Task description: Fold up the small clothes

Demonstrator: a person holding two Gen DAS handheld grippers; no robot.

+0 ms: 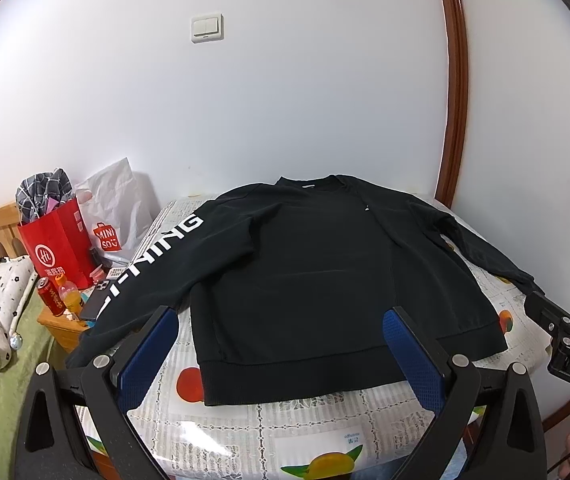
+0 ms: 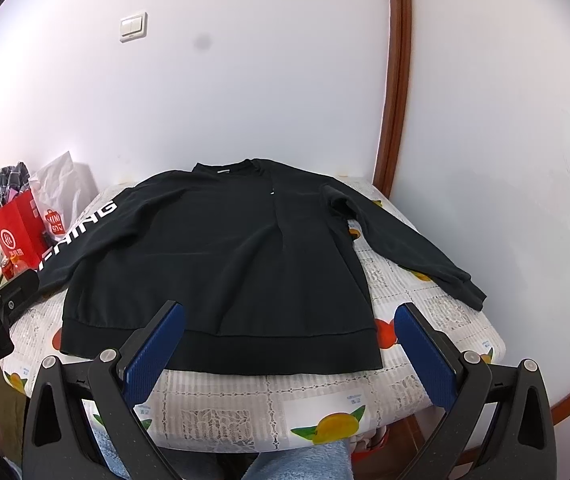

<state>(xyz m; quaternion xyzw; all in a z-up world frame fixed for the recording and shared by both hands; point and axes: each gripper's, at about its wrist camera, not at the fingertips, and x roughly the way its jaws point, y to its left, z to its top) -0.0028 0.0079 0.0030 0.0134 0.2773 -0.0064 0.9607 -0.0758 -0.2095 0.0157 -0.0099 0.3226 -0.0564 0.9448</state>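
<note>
A black long-sleeved sweatshirt (image 1: 305,280) with white lettering down one sleeve lies spread flat, front up, on a small table covered by a white lace-patterned cloth printed with fruit (image 1: 245,436). Its neck points to 12 o'clock and its ribbed hem sits at 6 o'clock, nearest the grippers. The lettered sleeve (image 1: 149,264) trails toward 8 o'clock and hangs over the table edge; the plain sleeve (image 2: 405,240) runs toward 4 o'clock, its cuff close to the rim.

The left gripper (image 1: 281,344), with blue textured pads, hovers just short of the hem with its jaws wide apart and nothing between them. The right gripper (image 2: 289,340) is likewise spread and empty, poised over the hem's middle-right stretch.

Folding looks not yet begun. The likely trouble: the overhanging sleeve could drag the garment toward 8 o'clock once a corner is lifted. A pinch at the hem may also catch the tablecloth beneath. The soft fabric could slip from a shallow grip, leaving a crooked fold.
</note>
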